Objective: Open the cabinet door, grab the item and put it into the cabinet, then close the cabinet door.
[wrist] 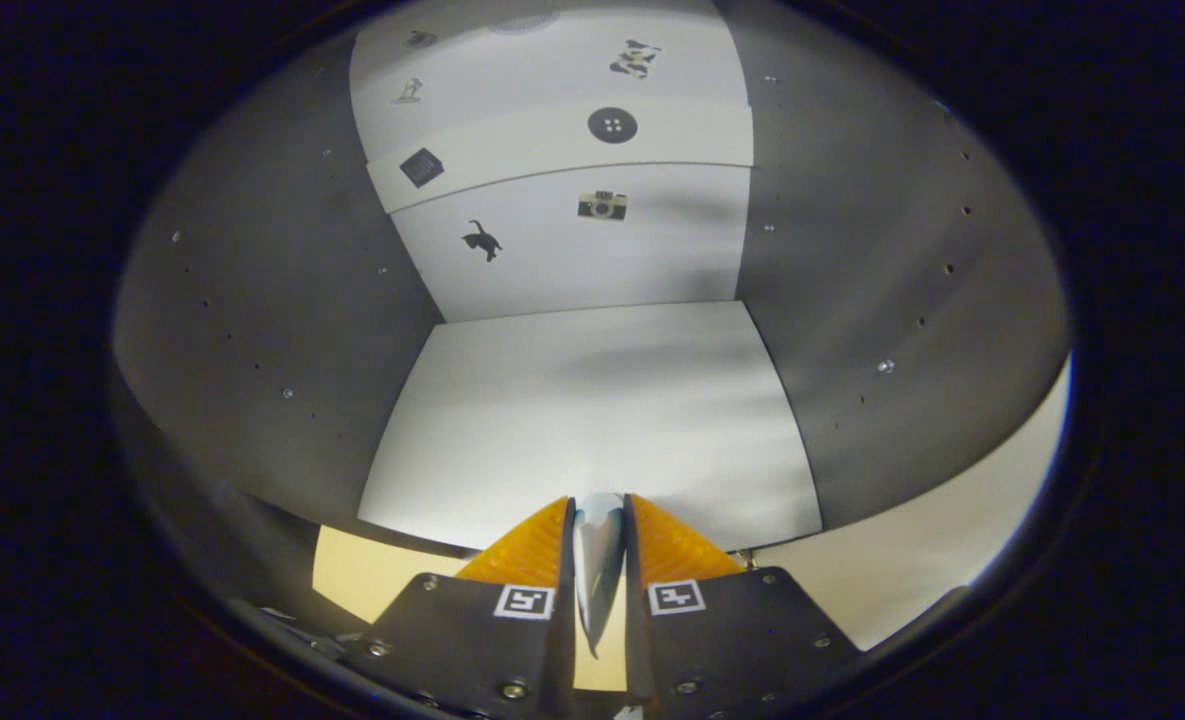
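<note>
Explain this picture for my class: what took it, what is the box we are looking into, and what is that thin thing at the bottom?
The camera rides on a hand-held two-finger gripper and looks forward along its fingers. Both fingers press on a thin, pale, flat item seen edge-on; what it is cannot be told. Ahead is an open cabinet: a white floor panel, grey side walls and a white back wall with small stickers, among them a cat, a camera and a button. The item sits at the cabinet's front edge, above a cream surface.
</note>
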Motion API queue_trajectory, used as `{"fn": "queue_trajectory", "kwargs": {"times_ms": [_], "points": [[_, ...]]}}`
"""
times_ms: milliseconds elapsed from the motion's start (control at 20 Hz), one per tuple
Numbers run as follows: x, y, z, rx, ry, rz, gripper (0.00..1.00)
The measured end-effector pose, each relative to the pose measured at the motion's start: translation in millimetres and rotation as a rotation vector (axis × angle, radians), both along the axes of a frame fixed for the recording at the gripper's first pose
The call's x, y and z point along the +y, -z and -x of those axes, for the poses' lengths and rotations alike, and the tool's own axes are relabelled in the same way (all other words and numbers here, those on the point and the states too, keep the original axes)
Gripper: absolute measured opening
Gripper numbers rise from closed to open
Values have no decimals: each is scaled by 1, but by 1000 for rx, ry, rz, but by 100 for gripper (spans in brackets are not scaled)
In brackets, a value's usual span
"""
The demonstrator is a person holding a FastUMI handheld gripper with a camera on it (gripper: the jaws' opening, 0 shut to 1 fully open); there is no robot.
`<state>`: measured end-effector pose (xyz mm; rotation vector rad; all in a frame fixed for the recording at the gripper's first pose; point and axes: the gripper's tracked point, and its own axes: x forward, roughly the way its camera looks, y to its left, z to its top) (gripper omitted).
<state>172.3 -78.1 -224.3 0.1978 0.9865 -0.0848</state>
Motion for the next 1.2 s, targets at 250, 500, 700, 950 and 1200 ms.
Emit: {"fn": "queue_trajectory", "kwargs": {"times_ms": [250,500,700,950,1200], "points": [[4,2,-3,60,-40,5,20],[10,3,-10,77,-32,-20,23],[16,-1,-17,66,-23,-40,31],[13,6,-20,56,-33,18,35],[23,3,-12,26,-96,75,36]]}}
